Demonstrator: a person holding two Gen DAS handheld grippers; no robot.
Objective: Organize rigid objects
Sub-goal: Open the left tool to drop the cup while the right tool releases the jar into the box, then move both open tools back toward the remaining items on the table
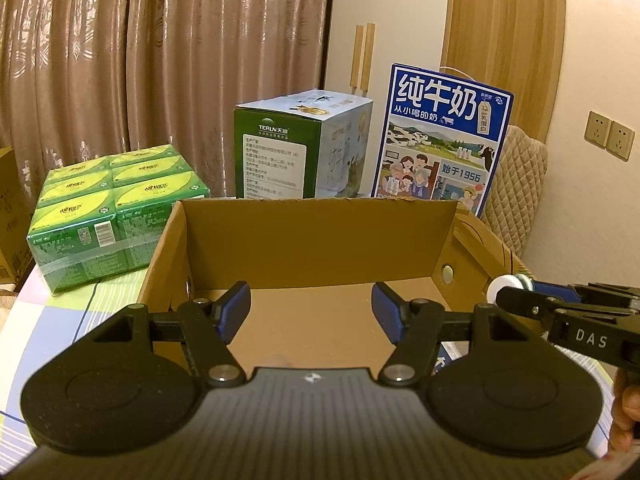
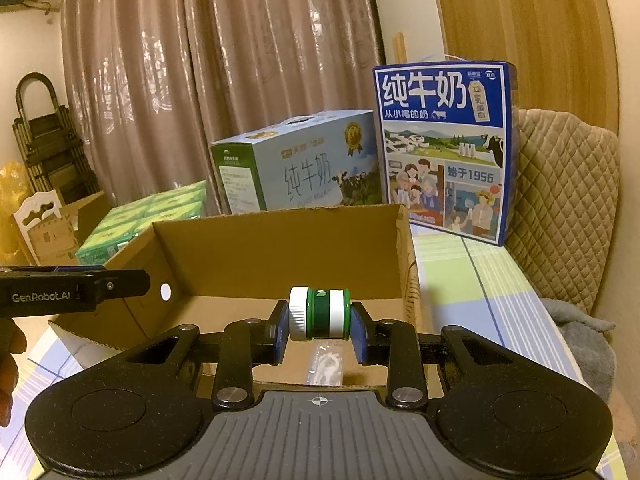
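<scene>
While clenched on the small bottle (image 2: 319, 314) above the cardboard box (image 2: 276, 248), right gripper (image 2: 320, 330) could lose it sideways; left gripper (image 1: 311, 312) released, empty.

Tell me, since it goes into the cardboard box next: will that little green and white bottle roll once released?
Probably: the bottle is round and held sideways by the right gripper. It looks rigid and light. The cardboard box walls should stop it.
</scene>
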